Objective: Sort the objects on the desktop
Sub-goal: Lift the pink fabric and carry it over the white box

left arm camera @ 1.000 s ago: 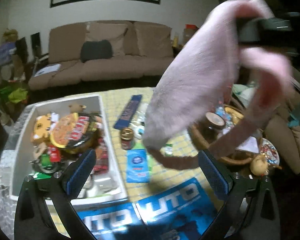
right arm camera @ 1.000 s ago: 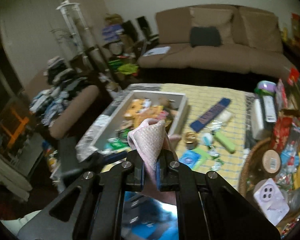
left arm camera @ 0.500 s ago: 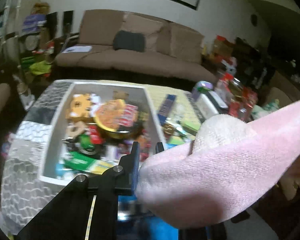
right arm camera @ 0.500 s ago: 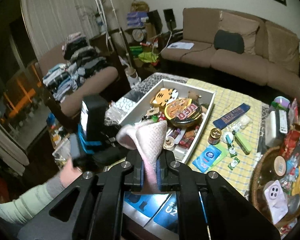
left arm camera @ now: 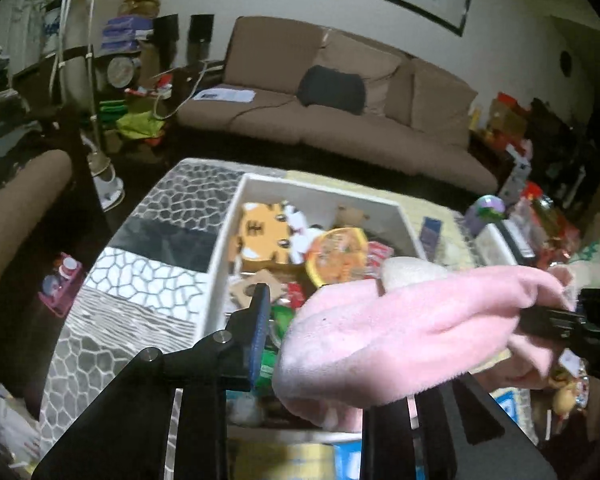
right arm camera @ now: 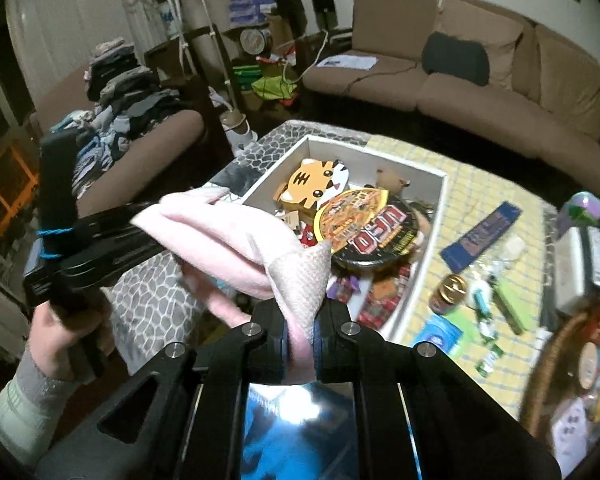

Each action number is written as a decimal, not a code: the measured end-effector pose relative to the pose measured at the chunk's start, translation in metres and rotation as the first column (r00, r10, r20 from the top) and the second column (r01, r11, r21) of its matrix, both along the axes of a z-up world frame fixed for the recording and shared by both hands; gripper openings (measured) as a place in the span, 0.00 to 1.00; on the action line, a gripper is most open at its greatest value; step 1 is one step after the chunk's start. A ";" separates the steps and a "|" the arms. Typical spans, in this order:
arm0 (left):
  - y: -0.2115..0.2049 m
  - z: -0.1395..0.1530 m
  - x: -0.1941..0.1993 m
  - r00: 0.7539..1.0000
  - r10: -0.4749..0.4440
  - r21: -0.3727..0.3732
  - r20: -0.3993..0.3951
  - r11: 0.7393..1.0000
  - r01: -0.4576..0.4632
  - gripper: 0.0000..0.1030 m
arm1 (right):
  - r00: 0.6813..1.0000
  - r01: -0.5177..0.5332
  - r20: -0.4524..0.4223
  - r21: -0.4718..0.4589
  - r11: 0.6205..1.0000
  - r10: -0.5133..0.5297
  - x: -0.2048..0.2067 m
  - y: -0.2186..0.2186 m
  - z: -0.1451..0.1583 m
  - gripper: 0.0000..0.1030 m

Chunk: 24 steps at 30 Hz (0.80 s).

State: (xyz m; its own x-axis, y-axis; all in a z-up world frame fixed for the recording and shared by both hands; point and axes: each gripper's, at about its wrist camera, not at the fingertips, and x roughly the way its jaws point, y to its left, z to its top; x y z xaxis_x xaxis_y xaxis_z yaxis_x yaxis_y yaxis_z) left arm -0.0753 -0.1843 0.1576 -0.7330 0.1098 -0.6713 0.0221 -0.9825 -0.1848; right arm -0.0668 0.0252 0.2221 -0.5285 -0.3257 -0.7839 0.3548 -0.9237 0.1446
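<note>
The pink towel [right arm camera: 236, 248] hangs stretched between the two grippers, above the near end of the white storage box [right arm camera: 416, 280]. The right gripper [right arm camera: 299, 340] is clamped on one corner of it: the cloth is pinched tight between its two pads and rises from them in a waffle-textured peak. From there the towel runs away to the left of this gripper, to the left gripper [right arm camera: 152, 224], whose black fingers reach in from the side and meet the towel's far end; a hand [right arm camera: 56, 332] in a grey sleeve holds its handle.

In the left wrist view the towel [left arm camera: 400, 332] fills the space ahead of the left gripper [left arm camera: 340, 332]. Its jaws have just been opening a little, with the cloth between them. The left pad [left arm camera: 260, 332] stands bare beside the fold; the right finger is hidden behind the towel, so I cannot tell whether the pads press on it. The right gripper [left arm camera: 572, 324] grips the towel's other end at the right edge.

Ahead of and below both grippers, the box holds a tiger-face toy [right arm camera: 316, 188] and an instant-noodle bowl [right arm camera: 368, 228]. Beyond its right wall, a small can [right arm camera: 448, 294] stands on the yellow checked tablecloth [right arm camera: 500, 184].
</note>
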 end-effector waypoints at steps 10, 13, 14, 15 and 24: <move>-0.029 -0.081 -0.013 0.989 0.038 -0.188 0.143 0.982 -0.010 0.77 | 0.978 -0.038 0.208 0.027 0.999 0.031 -0.060 -0.032 -0.137 0.24; -0.031 -0.087 -0.002 0.988 0.041 -0.265 0.150 0.964 0.001 0.82 | 0.968 -0.018 0.250 0.118 0.993 -0.012 -0.061 -0.031 -0.169 0.33; -0.030 -0.085 0.004 0.989 0.032 -0.265 0.146 0.964 0.008 0.83 | 0.970 -0.014 0.242 0.120 0.993 -0.016 -0.059 -0.027 -0.171 0.34; -0.030 -0.081 0.008 0.990 0.028 -0.267 0.142 0.964 0.011 0.86 | 0.972 -0.011 0.234 0.109 0.994 -0.015 -0.057 -0.025 -0.170 0.35; -0.028 -0.070 0.022 0.975 0.053 -0.360 0.217 0.933 0.029 0.96 | 0.985 0.125 0.114 0.039 0.991 -0.129 -0.037 0.014 -0.105 0.55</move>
